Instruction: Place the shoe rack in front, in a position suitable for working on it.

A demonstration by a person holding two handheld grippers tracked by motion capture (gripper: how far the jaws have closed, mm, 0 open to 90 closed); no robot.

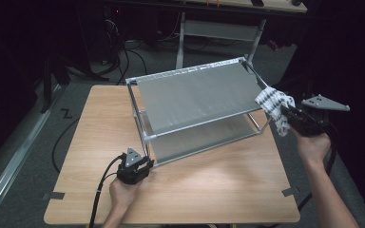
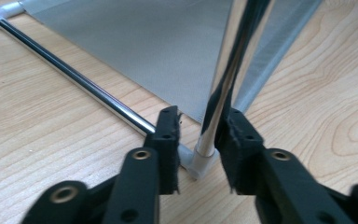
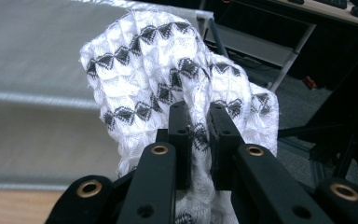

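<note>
- We see the cloth, white with a black diamond pattern, held up in the air at the right end of the rack, level with its upper shelf and just off the table's right edge.
- Our right gripper is clenched on the cloth: in the right gripper view its jaws pinch a fold between them, and the rest of the fabric bunches up above and around the jaw tips.
- In the high view part of the cloth hangs down below the right gripper, near the rack's right corner post; we cannot tell whether the fabric touches the frame.
- The rack stands on the wooden table with two grey mesh shelves, one above the other, both tilted down toward the near side.
- Both shelves are bare.
- Our left gripper is at the rack's near left corner, jaws spread on either side of the upright chrome post; the right jaw lies against the post, the left jaw stands apart from it, so it is released rather than grasping.
- A chrome bar runs from that corner joint along the table surface.
- Open wood lies near and to the left of the rack; the far and right edges are close to the frame.
</note>
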